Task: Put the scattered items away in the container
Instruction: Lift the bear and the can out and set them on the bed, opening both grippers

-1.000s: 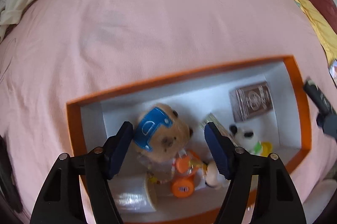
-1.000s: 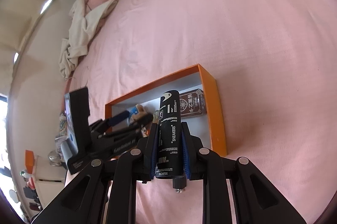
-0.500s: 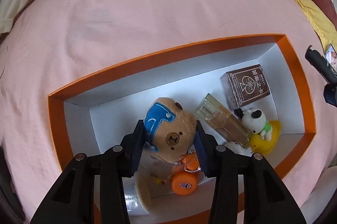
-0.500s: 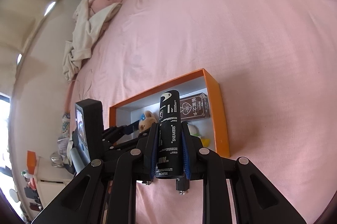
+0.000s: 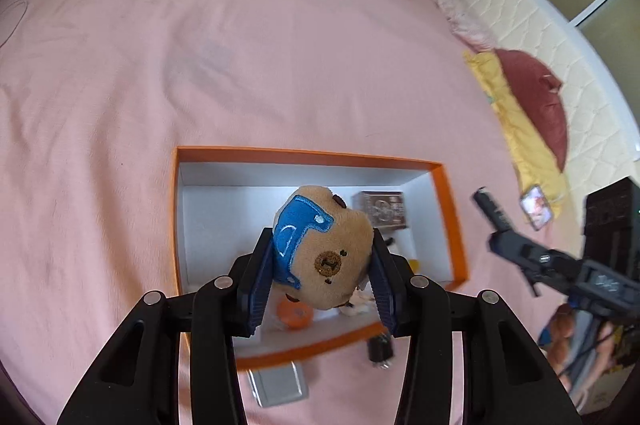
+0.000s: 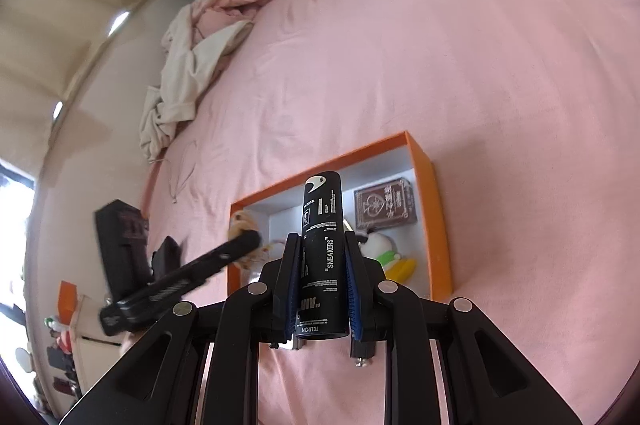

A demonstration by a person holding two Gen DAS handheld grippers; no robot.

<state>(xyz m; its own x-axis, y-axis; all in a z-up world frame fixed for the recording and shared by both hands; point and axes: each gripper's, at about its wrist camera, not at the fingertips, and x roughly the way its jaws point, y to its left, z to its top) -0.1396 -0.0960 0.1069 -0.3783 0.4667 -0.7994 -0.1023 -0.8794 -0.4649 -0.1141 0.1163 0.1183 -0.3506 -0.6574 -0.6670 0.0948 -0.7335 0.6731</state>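
Left wrist view: the left gripper occupies the lower centre of the frame, its blue pads pressed against both sides of a plush bear head with a blue patch, which sits squarely between the fingers. The orange box with white inner walls lies on the pink bedspread behind and below the toy, at the centre of the frame. A brown card box rests in its upper right corner, and an orange cap shows at its lower edge. The right gripper enters from the right edge, carrying a black can.

Right wrist view: the right gripper, at lower centre, is clamped tight on the upright black can, which overlaps the orange box in the frame. The left gripper reaches in from the lower left with the toy at the box's left end.

Compared with the frame one second earlier, the left jaws, then spread wide around the toy lying in the box, have closed onto it; the toy now appears raised off the other contents, and the box looks smaller in the frame. The right gripper's hold on the can is unchanged.
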